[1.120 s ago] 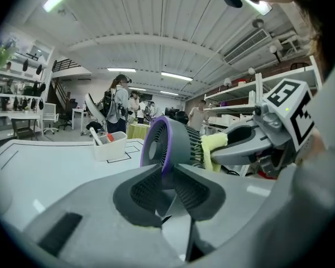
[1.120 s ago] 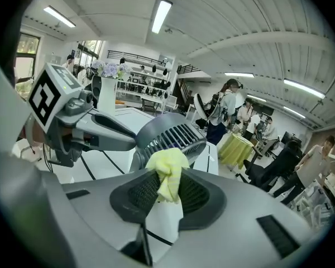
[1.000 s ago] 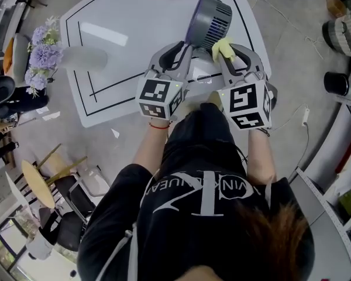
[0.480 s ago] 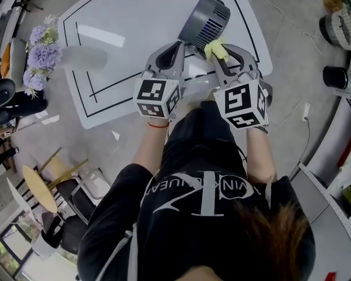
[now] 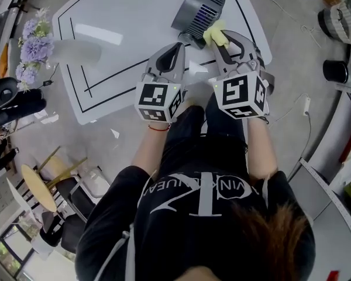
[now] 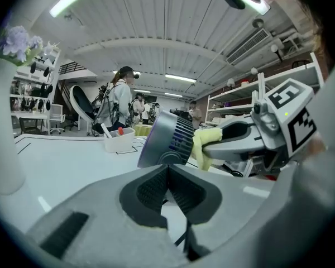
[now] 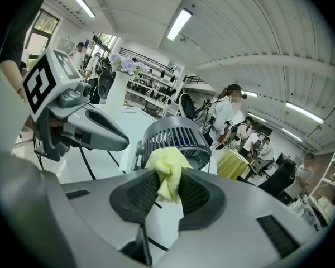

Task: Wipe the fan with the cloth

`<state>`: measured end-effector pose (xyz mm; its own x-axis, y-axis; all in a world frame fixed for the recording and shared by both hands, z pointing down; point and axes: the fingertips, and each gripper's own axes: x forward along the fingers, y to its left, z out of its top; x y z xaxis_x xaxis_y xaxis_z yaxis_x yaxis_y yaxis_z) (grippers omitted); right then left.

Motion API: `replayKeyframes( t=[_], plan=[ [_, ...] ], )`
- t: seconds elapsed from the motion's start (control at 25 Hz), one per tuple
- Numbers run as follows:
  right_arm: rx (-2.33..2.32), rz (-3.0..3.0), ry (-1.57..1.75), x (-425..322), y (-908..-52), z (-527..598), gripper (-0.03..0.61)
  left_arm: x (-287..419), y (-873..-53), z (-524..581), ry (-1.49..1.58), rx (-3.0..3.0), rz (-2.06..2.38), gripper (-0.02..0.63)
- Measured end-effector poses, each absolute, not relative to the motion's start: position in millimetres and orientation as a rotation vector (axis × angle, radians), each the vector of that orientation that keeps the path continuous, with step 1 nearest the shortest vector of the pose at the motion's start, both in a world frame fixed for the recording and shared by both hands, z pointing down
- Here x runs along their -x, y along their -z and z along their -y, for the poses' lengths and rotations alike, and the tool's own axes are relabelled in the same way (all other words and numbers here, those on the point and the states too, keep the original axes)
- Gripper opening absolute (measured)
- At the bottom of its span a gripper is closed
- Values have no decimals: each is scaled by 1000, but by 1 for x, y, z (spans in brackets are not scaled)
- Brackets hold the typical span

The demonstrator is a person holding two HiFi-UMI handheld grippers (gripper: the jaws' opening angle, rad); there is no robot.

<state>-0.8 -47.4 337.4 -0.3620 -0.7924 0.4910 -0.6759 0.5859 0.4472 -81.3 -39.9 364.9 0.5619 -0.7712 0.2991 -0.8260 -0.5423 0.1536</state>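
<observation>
A round grey fan (image 5: 198,10) stands on the white table (image 5: 134,28), its slatted grille turned toward me. My right gripper (image 5: 220,38) is shut on a yellow cloth (image 5: 213,34), and the cloth's free end sits against the fan's near rim. In the right gripper view the cloth (image 7: 167,175) bunches between the pads in front of the fan (image 7: 176,141). My left gripper (image 5: 178,45) is just left of the fan's base, its pads (image 6: 156,186) pressed together with nothing seen between them. The left gripper view has the fan (image 6: 166,140) ahead and the cloth (image 6: 204,144) at its right.
Black tape lines (image 5: 85,69) mark out the table top. A white vase (image 5: 76,51) with purple flowers (image 5: 32,45) stands at the table's left edge. A white bin (image 6: 118,140) sits further back. People stand behind the table. A thin black cable (image 6: 181,239) runs under the left gripper.
The left gripper's jaws have shut from open. Both grippers and the fan sit higher in the head view. The right gripper kept the cloth and rolled slightly.
</observation>
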Motion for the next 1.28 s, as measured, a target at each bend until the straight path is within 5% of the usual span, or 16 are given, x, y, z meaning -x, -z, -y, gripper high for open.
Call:
replayKeyframes(
  t=[1.28],
  plan=[
    [-936,2457,257,-46,-369,144,91,76,-385,39,-334,-2120,2041,11]
  ],
)
